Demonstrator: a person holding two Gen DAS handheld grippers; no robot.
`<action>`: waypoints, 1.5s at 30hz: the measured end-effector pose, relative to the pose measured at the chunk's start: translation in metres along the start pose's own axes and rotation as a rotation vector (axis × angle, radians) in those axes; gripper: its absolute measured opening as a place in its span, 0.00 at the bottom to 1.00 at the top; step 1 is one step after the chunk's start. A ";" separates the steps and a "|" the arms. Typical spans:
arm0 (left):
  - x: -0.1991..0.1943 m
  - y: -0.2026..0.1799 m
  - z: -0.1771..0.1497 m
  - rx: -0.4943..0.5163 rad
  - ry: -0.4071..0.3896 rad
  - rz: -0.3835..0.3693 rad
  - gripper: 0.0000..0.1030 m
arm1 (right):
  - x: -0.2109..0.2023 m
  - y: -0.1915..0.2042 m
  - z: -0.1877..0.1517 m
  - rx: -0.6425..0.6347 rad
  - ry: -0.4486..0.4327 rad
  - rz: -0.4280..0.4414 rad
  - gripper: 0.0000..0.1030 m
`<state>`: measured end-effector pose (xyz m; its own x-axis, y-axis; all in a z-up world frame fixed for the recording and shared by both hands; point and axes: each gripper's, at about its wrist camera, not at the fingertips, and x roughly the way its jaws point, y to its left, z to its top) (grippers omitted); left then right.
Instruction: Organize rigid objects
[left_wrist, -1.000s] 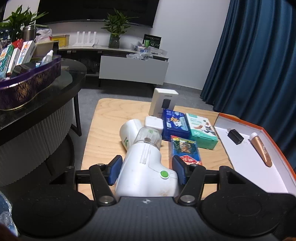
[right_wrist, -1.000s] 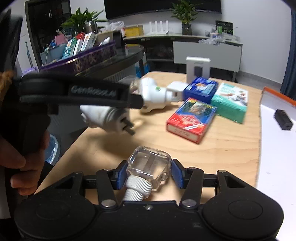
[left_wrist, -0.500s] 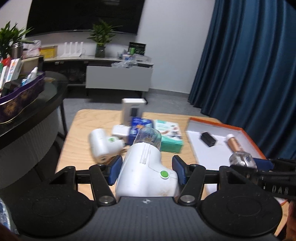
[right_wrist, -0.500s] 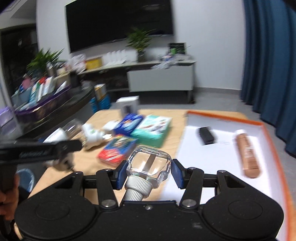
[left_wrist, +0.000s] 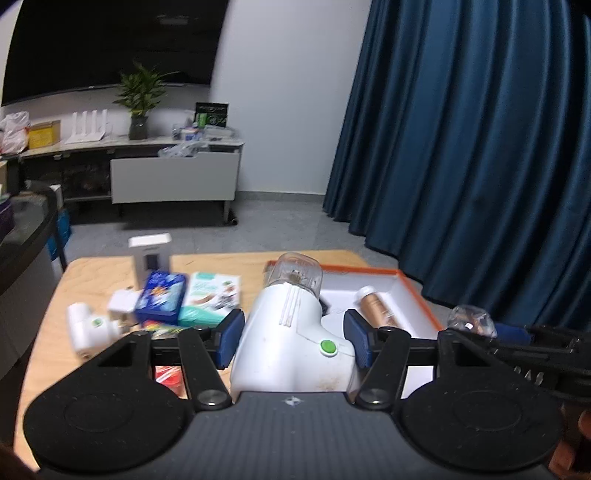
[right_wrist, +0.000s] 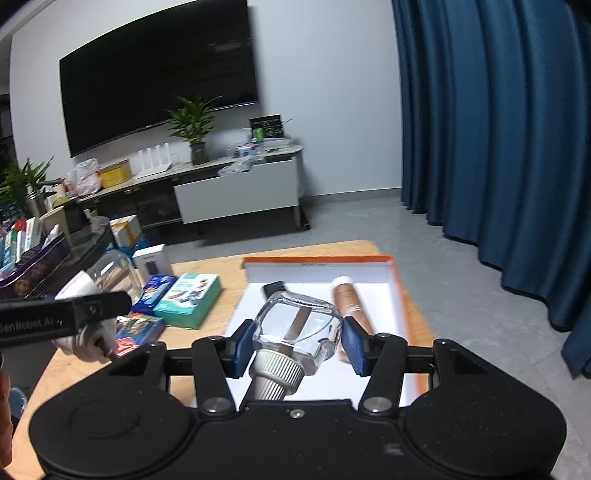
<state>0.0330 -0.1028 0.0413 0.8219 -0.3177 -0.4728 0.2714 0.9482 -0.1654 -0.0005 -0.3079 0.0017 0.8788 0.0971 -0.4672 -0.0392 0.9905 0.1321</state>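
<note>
The left hand-held gripper (left_wrist: 291, 341) is clamped on a white device (left_wrist: 291, 343), the right hand-held gripper (right_wrist: 297, 345) on a clear glass bottle (right_wrist: 299, 328). Just ahead, the orange-rimmed tray (right_wrist: 397, 291) holds a copper tube (right_wrist: 349, 304) and black block (right_wrist: 274, 287); boxes (right_wrist: 188, 304) further left on the tabletop (right_wrist: 207, 266) look unsorted.

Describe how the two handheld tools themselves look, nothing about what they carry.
Both are matte black plastic. The left tool and the right tool each have two angular black fingers tipped with blue pads, silver pivot bolts and two round black discs on the body. Pale lettering runs along the left tool's side in the right wrist view. No cables or sleeves show.
</note>
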 end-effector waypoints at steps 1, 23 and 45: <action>0.002 -0.005 0.002 -0.001 -0.001 -0.006 0.59 | -0.002 -0.003 0.001 0.000 -0.001 -0.004 0.60; 0.010 -0.040 -0.003 0.030 0.008 -0.016 0.59 | -0.010 -0.023 0.000 0.019 -0.009 0.006 0.60; 0.006 -0.042 -0.004 0.039 0.005 -0.012 0.59 | -0.015 -0.018 0.001 -0.004 -0.011 -0.003 0.60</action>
<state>0.0241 -0.1449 0.0416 0.8159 -0.3293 -0.4753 0.3007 0.9437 -0.1377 -0.0126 -0.3274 0.0075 0.8842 0.0932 -0.4576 -0.0385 0.9911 0.1275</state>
